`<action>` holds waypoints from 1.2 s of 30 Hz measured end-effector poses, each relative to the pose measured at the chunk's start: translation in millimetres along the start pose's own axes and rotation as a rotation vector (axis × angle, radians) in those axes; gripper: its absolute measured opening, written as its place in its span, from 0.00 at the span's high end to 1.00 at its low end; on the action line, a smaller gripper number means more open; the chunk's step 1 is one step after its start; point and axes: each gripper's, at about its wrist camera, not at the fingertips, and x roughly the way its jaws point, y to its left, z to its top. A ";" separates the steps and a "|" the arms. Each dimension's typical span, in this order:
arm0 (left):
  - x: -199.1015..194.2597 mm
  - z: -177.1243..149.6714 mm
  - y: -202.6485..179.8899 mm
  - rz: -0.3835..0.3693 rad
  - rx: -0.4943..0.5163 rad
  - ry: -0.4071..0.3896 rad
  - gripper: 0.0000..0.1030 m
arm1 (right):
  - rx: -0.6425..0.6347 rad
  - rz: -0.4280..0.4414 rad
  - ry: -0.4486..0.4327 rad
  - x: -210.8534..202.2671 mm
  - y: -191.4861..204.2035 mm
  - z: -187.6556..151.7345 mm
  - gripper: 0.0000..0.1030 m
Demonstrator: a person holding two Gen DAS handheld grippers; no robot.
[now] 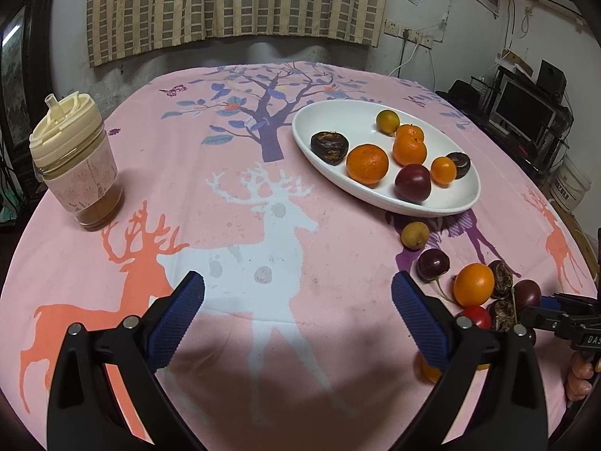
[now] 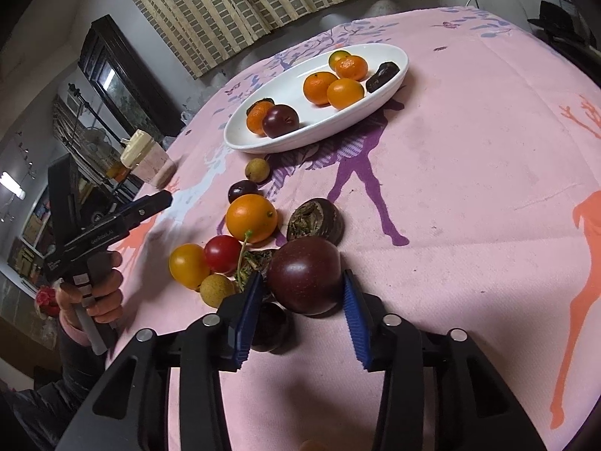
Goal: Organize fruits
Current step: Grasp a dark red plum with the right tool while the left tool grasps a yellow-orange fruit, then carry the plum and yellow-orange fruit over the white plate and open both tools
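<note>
A white oval plate (image 1: 338,112) (image 2: 285,75) holds several oranges, a dark plum and dark wrinkled fruits. Loose fruits lie on the cloth in front of it: a longan (image 2: 257,169), an orange (image 2: 251,218), a red tomato (image 2: 222,253), a yellow tomato (image 2: 188,265) and a dark wrinkled fruit (image 2: 315,221). My right gripper (image 2: 302,287) is open with its jaws on either side of a dark purple plum (image 2: 305,278) on the cloth. My left gripper (image 1: 298,293) is open and empty above the white deer print.
A jar with a cream lid (image 1: 73,161) stands at the table's left. The pink printed tablecloth (image 1: 263,195) covers the round table. A second dark fruit (image 2: 270,325) lies under my right gripper's left finger. The table's edge is close on the right.
</note>
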 end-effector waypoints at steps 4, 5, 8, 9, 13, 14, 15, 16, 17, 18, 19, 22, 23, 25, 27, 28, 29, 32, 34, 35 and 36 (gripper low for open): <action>-4.8 -2.5 4.0 -0.025 -0.012 -0.008 0.05 | 0.038 0.035 -0.026 -4.1 -6.6 -0.8 0.63; -6.9 -4.1 4.9 -0.055 -0.014 -0.006 0.05 | 0.050 0.050 -0.045 -7.0 -9.2 -1.0 0.63; -16.3 -10.2 1.0 -0.180 0.020 -0.004 0.05 | 0.099 0.123 -0.133 -22.4 -20.5 -3.7 0.63; -21.1 -13.3 -3.6 -0.228 0.050 -0.007 0.06 | 0.113 0.145 -0.149 -25.3 -24.1 -4.4 0.63; -33.1 -27.0 -30.4 -0.348 0.189 -0.009 0.24 | 0.171 0.208 -0.156 -25.9 -34.8 -2.7 0.63; -32.7 -30.1 -37.7 -0.354 0.218 -0.003 0.28 | 0.168 0.208 -0.155 -25.4 -34.4 -2.2 0.63; -31.5 -32.6 -44.8 -0.348 0.249 0.004 0.29 | 0.162 0.205 -0.157 -25.6 -32.1 -1.6 0.63; -29.6 -34.5 -50.9 -0.345 0.272 0.013 0.31 | 0.153 0.199 -0.161 -25.9 -30.1 -1.5 0.63; -27.9 -36.6 -55.6 -0.345 0.291 0.023 0.32 | 0.143 0.190 -0.167 -26.7 -28.2 -1.6 0.63; -26.2 -38.8 -60.6 -0.350 0.313 0.034 0.33 | 0.138 0.184 -0.172 -27.6 -26.1 -2.2 0.63; -24.9 -40.3 -64.2 -0.355 0.330 0.043 0.33 | 0.137 0.184 -0.174 -27.7 -25.9 -2.3 0.63; -21.8 -43.6 -73.4 -0.374 0.370 0.065 0.33 | 0.147 0.202 -0.169 -26.2 -28.4 -1.8 0.63; -19.3 -44.3 -74.8 -0.380 0.375 0.079 0.33 | 0.151 0.206 -0.168 -26.2 -29.2 -2.3 0.63; -11.8 -46.3 -78.5 -0.386 0.386 0.121 0.33 | 0.157 0.226 -0.158 -25.3 -30.8 -2.1 0.63; -2.8 -48.5 -84.1 -0.383 0.407 0.168 0.35 | 0.161 0.234 -0.152 -24.3 -31.4 -2.5 0.63; -0.1 -49.2 -85.9 -0.386 0.417 0.181 0.40 | 0.161 0.231 -0.152 -24.4 -31.3 -2.6 0.63; 2.5 -49.7 -88.1 -0.385 0.427 0.192 0.42 | 0.161 0.229 -0.153 -24.7 -31.0 -2.9 0.62; 5.4 -50.7 -89.2 -0.366 0.432 0.196 0.47 | 0.154 0.227 -0.164 -26.3 -29.6 -4.0 0.62; 5.8 -50.1 -88.5 -0.350 0.430 0.193 0.53 | 0.154 0.229 -0.163 -26.2 -29.6 -4.3 0.63; 5.6 -49.7 -87.6 -0.344 0.427 0.191 0.57 | 0.154 0.229 -0.162 -25.9 -29.5 -4.3 0.63; 6.4 -48.7 -86.7 -0.336 0.423 0.189 0.59 | 0.155 0.229 -0.162 -25.9 -29.4 -4.3 0.63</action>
